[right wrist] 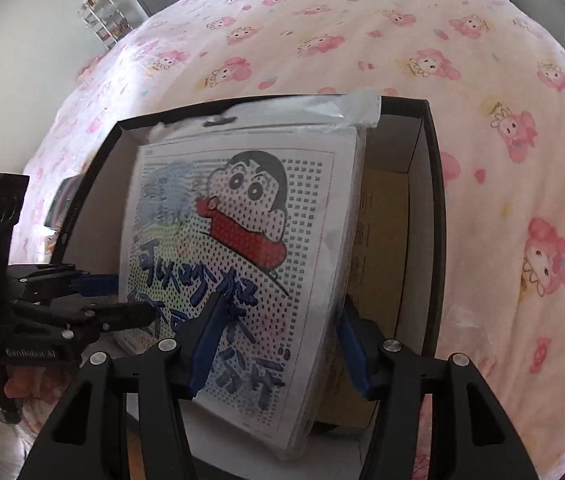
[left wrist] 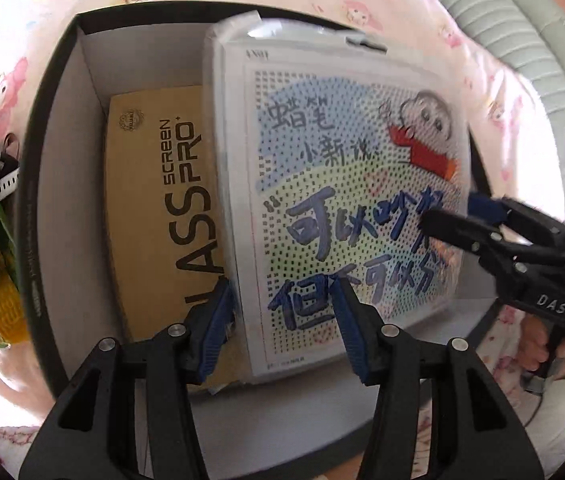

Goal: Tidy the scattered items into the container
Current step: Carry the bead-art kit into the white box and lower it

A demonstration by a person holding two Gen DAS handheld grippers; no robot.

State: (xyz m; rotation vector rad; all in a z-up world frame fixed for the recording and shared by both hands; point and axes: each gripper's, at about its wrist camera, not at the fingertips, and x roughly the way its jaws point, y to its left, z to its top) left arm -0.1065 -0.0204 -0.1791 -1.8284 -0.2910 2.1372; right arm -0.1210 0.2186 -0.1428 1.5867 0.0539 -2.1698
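Both tongs, left (left wrist: pixel 286 332) and right (right wrist: pixel 278 344), spread wide, seemingly clear of the bagged cartoon bead-art kit (left wrist: pixel 346 208) tilted inside the black box (left wrist: pixel 62 128) on the screen-protector carton (left wrist: pixel 154 208): liable to stay propped crooked.

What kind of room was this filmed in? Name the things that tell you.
Probably a bedroom: the black box sits on a bed with a pink cartoon-print quilt, and a white storage rack stands by the wall.
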